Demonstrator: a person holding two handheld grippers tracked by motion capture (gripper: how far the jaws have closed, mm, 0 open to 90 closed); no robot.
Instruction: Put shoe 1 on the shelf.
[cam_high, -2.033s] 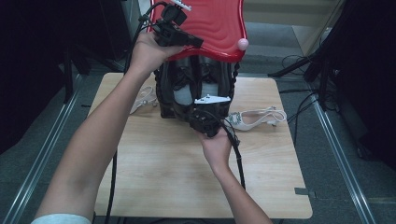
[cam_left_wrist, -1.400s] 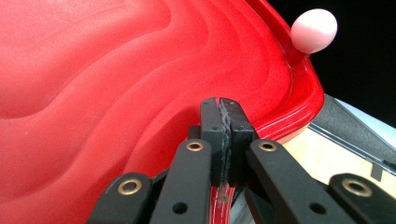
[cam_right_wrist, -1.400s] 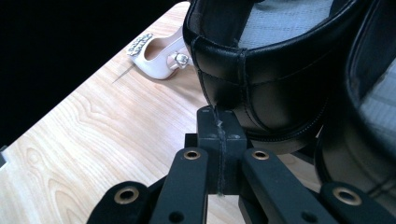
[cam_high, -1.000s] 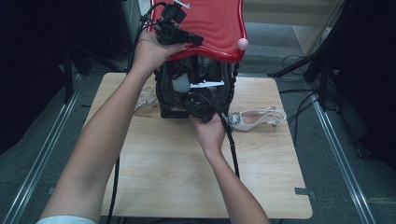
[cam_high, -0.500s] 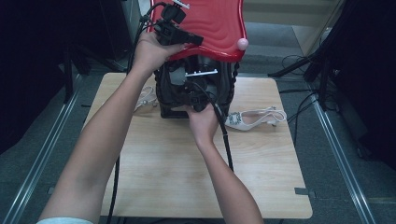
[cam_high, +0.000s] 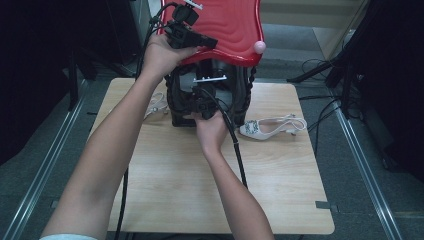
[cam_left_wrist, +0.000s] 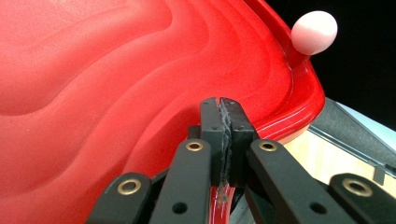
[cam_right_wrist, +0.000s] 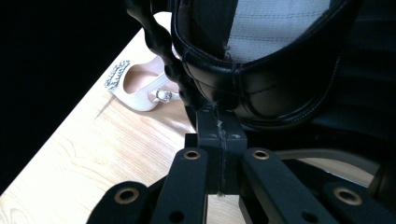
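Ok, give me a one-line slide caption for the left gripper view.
Left gripper, jaws shut on the rim of the raised red lid, a pink knob at its far corner.

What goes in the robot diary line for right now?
left gripper: shut on red lid | right gripper: shut at black case | shoe: on table

Your left gripper (cam_high: 192, 37) holds the red lid (cam_high: 230, 25) raised. Your right gripper (cam_high: 202, 102) sits at the black case (cam_high: 180, 100); a white shoe (cam_high: 272, 126) lies beside it on the table (cam_high: 175, 190).
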